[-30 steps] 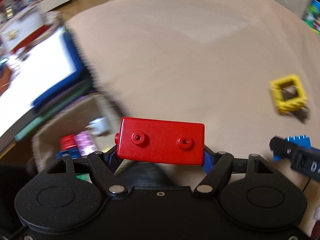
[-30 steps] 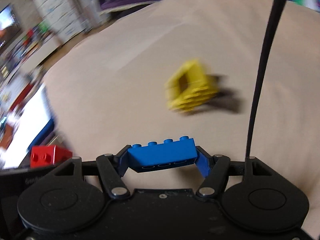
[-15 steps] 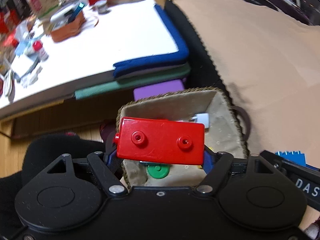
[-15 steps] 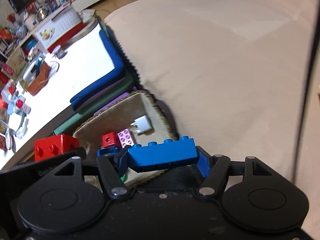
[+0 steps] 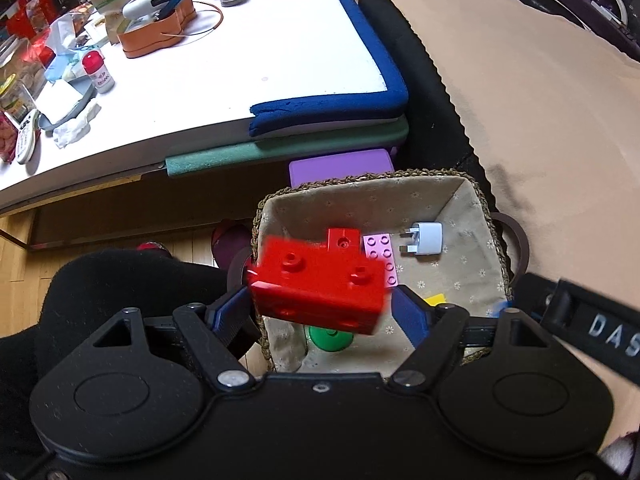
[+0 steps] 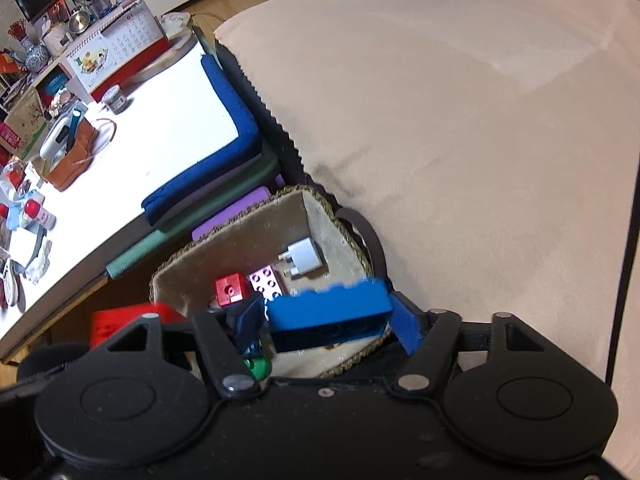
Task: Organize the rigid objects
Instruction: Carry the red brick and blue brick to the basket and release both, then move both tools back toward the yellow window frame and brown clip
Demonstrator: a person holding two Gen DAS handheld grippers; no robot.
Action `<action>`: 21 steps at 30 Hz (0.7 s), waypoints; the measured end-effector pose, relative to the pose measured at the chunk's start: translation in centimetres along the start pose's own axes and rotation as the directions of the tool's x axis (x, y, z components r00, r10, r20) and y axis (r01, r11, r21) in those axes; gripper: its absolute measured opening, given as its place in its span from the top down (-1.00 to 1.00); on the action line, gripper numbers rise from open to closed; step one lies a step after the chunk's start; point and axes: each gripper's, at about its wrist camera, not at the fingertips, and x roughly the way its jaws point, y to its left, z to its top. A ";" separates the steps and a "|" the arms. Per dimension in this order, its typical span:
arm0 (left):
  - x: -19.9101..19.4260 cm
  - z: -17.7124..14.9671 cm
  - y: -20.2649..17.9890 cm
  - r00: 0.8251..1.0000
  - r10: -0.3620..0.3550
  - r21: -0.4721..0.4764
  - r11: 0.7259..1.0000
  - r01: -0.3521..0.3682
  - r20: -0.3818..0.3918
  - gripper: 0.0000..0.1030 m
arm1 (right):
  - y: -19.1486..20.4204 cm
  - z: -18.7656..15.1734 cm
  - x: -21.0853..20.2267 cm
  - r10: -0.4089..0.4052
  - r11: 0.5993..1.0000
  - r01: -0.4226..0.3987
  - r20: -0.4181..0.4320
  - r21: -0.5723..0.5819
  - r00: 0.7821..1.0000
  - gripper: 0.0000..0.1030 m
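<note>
A woven, fabric-lined basket [image 5: 460, 196] [image 6: 248, 236] sits on the floor beside the beige bed. My left gripper [image 5: 320, 308] is open over it; a blurred red brick [image 5: 320, 284] is loose and tilted between its spread fingers. My right gripper [image 6: 324, 320] is also open, with a blurred blue brick [image 6: 328, 312] loose between its fingers above the basket. Inside the basket lie a small red brick [image 6: 230, 288], a pink brick [image 6: 268, 280], a white plug adapter [image 6: 304, 258] and a green piece [image 5: 330, 338].
The beige bed cover [image 6: 460, 120] fills the right. A low white table [image 5: 200, 60] with blue, green and purple padding [image 5: 332, 108] stands beyond the basket, cluttered with an orange case [image 5: 156, 32], bottles and papers. Wooden floor [image 5: 80, 240] lies to the left.
Both grippers have swung from over the bed to above the basket. Both sets of fingers have opened, and the red and blue bricks have come loose and are dropping.
</note>
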 end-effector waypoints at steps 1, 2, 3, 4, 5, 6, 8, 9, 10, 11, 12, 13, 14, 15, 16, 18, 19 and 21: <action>-0.1 0.0 0.1 1.000 -0.009 -0.001 1.000 0.009 0.002 -0.54 | -0.1 0.1 0.0 0.004 1.000 -0.004 0.004 0.006 1.000 -0.41; -0.1 0.0 0.1 1.000 -0.016 -0.002 1.000 0.016 0.005 -0.55 | -0.2 0.2 0.0 0.009 1.000 -0.009 0.006 0.011 1.000 -0.41; -0.2 0.0 0.1 1.000 -0.015 0.000 1.000 0.015 0.008 -0.56 | -0.2 0.3 -0.1 0.016 1.000 -0.016 0.008 0.013 1.000 -0.41; -0.2 0.0 0.1 1.000 -0.011 0.002 1.000 0.011 0.008 -0.56 | -0.3 0.3 -0.1 0.021 1.000 -0.021 0.009 0.015 1.000 -0.42; -0.1 0.0 0.1 1.000 -0.009 0.003 1.000 0.009 0.008 -0.56 | -0.3 0.3 -0.1 0.022 1.000 -0.022 0.011 0.015 1.000 -0.42; -0.1 0.1 0.0 1.000 -0.009 0.003 1.000 0.009 0.008 -0.56 | -0.4 0.3 -0.2 0.021 1.000 -0.021 0.012 0.017 1.000 -0.42; -0.1 0.0 0.0 1.000 -0.010 0.006 1.000 0.010 0.009 -0.56 | -0.6 0.1 -0.2 0.022 0.999 -0.023 0.016 0.023 1.000 -0.42; -0.2 0.0 0.0 1.000 -0.010 0.006 1.000 0.010 0.010 -0.58 | -0.7 0.1 -0.3 0.021 0.999 -0.022 0.014 0.025 1.000 -0.42; -0.1 0.0 0.0 1.000 -0.010 0.005 1.000 0.010 0.010 -0.60 | -0.8 0.0 -0.2 0.021 1.000 -0.021 0.012 0.024 1.000 -0.42; -0.1 0.0 0.0 1.000 -0.011 0.004 1.000 0.011 0.010 -0.60 | -0.8 -0.1 -0.2 0.019 1.000 -0.019 0.010 0.021 1.000 -0.42; -0.1 0.0 0.0 1.000 -0.010 0.005 1.000 0.010 0.010 -0.61 | -0.8 -0.2 -0.2 0.015 1.000 -0.015 0.008 0.019 1.000 -0.42; -0.2 0.0 -0.1 1.000 -0.009 0.006 1.000 0.009 0.010 -0.61 | -0.8 -0.3 -0.2 0.011 1.000 -0.011 0.006 0.016 1.000 -0.42; -0.2 0.0 -0.1 1.000 -0.007 0.007 1.000 0.007 0.012 -0.61 | -0.9 -0.4 -0.2 0.008 1.000 -0.008 0.005 0.014 1.000 -0.42; -0.2 0.0 -0.1 1.000 -0.005 0.008 1.000 0.005 0.012 -0.61 | -0.9 -0.5 -0.1 0.006 1.000 -0.006 0.003 0.013 1.000 -0.42; -0.2 0.0 -0.1 1.000 -0.003 0.009 1.000 0.003 0.013 -0.61 | -0.9 -0.5 -0.1 0.006 1.000 -0.006 0.000 0.014 1.000 -0.42; -0.2 -0.1 -0.1 1.000 -0.002 0.008 1.000 0.001 0.013 -0.61 | -1.0 -0.7 0.0 0.008 1.000 -0.007 -0.006 0.017 1.000 -0.42; -0.2 0.0 -0.1 1.000 -0.001 0.009 1.000 0.001 0.014 -0.61 | -1.0 -0.7 0.1 0.007 1.000 -0.007 -0.007 0.016 1.000 -0.43; -0.2 -0.1 -0.1 1.000 0.003 0.011 1.000 -0.003 0.015 -0.61 | -1.1 -0.8 0.1 0.002 1.000 -0.001 -0.009 0.012 1.000 -0.44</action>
